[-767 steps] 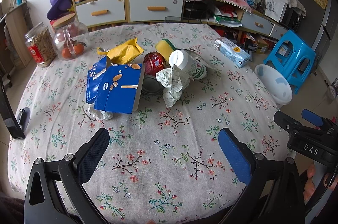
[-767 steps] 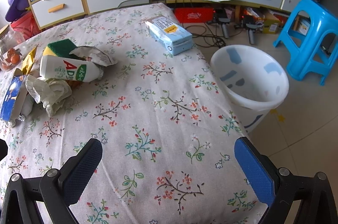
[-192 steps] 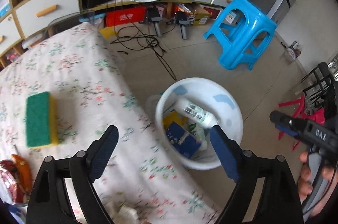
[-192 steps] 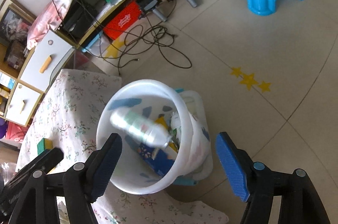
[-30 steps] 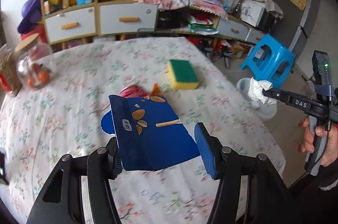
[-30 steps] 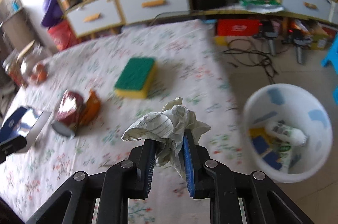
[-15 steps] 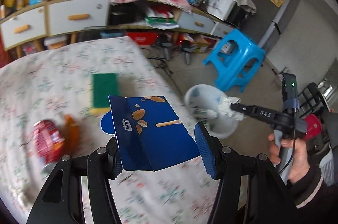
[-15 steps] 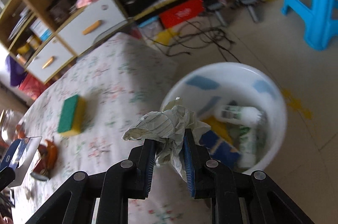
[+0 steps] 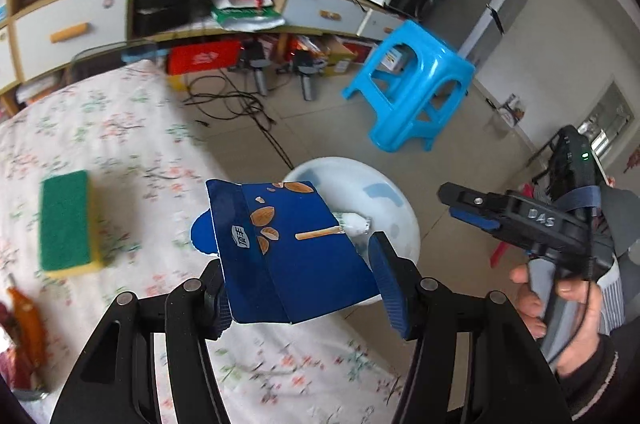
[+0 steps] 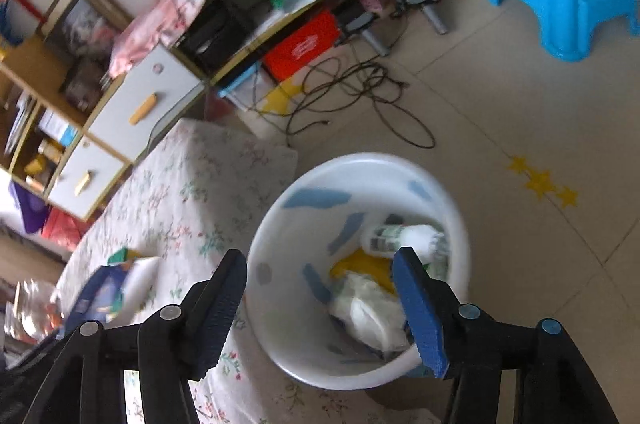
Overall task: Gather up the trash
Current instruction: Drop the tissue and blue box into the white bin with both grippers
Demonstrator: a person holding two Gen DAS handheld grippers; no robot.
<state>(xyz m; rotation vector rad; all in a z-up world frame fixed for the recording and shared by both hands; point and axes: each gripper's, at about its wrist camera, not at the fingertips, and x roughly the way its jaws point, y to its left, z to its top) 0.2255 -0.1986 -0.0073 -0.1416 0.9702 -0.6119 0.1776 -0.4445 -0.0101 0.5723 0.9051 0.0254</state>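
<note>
My left gripper [image 9: 304, 280] is shut on a flattened blue carton [image 9: 288, 248] and holds it over the table edge, just before the white trash bin [image 9: 394, 212]. My right gripper [image 10: 320, 300] is open and empty above the white bin [image 10: 280, 224]. Inside the bin lie a crumpled white paper [image 10: 368, 312], a white bottle [image 10: 400, 236] and a yellow wrapper [image 10: 360, 264]. The right gripper also shows in the left wrist view [image 9: 452, 202], held in a hand. The blue carton shows blurred at the left of the right wrist view [image 10: 100, 296].
A green and yellow sponge [image 9: 66, 224] and red and orange wrappers [image 9: 24, 328] lie on the floral tablecloth [image 9: 120, 128]. A blue plastic stool [image 9: 408, 88] stands on the floor beyond the bin. Cables [image 10: 360, 92] trail before cluttered shelves.
My right gripper has opened and the crumpled paper now lies in the bin. My left gripper has swung with the carton towards the bin.
</note>
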